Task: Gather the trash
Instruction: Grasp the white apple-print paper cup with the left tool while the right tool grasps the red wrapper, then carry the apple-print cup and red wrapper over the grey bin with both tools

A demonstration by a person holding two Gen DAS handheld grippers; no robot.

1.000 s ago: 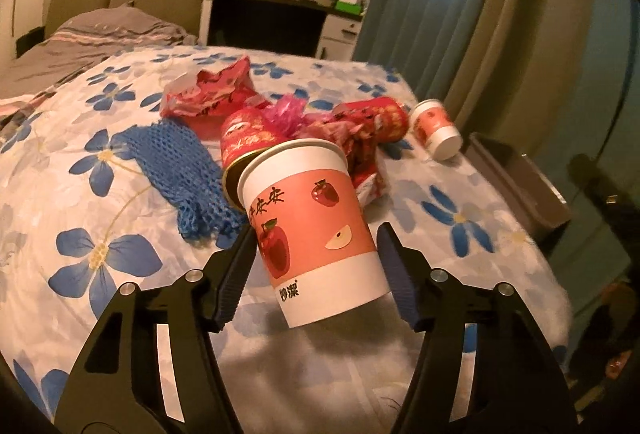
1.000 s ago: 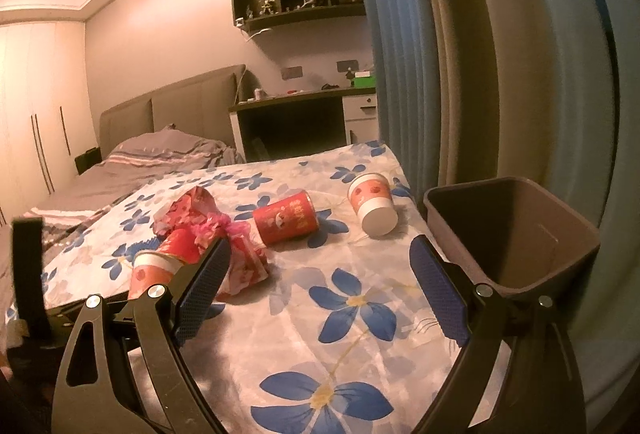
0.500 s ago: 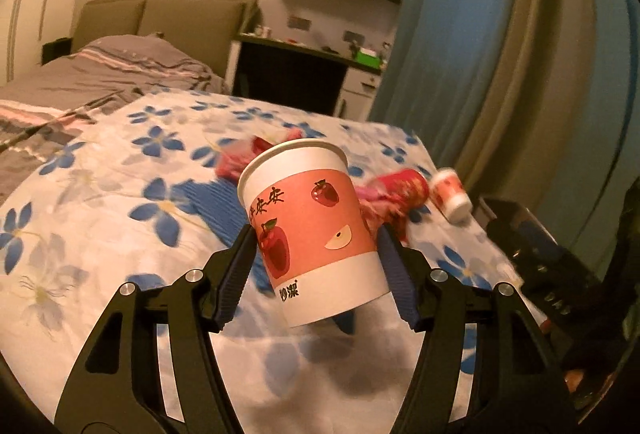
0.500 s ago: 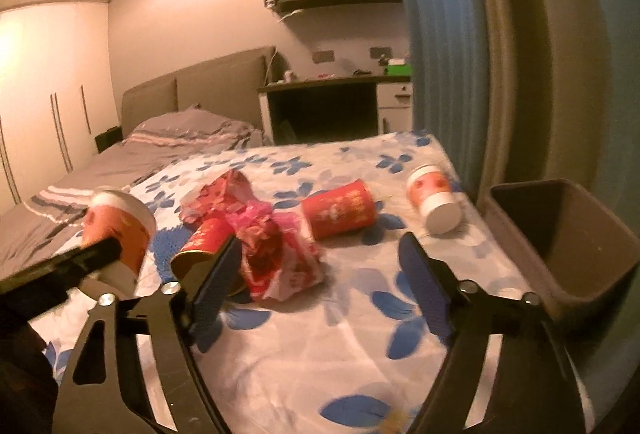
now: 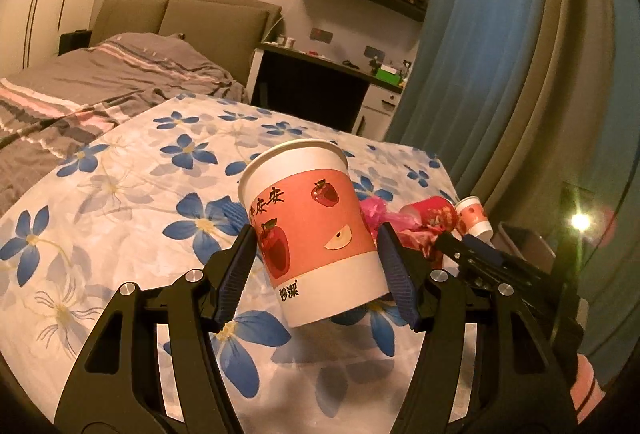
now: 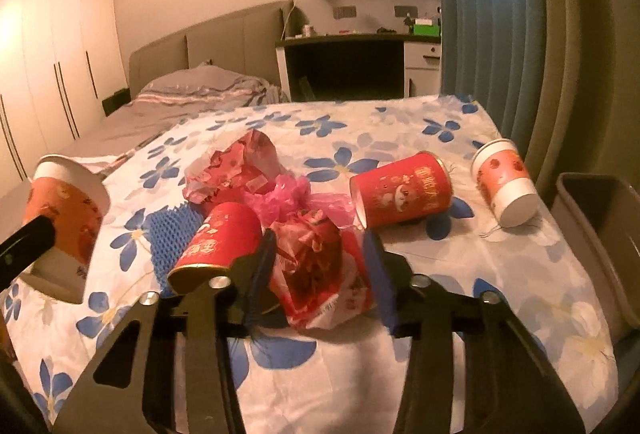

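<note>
One paper cup point(image 5: 308, 230), printed with red apples and Chinese characters, is clamped in the left gripper point(image 5: 316, 274) above the flowered bedspread point(image 5: 120, 193). The right gripper point(image 6: 320, 274) straddles a crumpled red wrapper point(image 6: 320, 274); contact unclear. Only the right view shows the grey bin point(image 6: 600, 234) beside the bedspread and a blue net point(image 6: 172, 234).

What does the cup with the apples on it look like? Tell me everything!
The apple cup looks like paper: white rim and base, with a pink-orange band showing red apples, an apple slice and some printed characters. It is open at the top and tilted. The left gripper holds it between its jaws, lifted above the flowered bedspread. Whether anything is inside cannot be seen.
</note>
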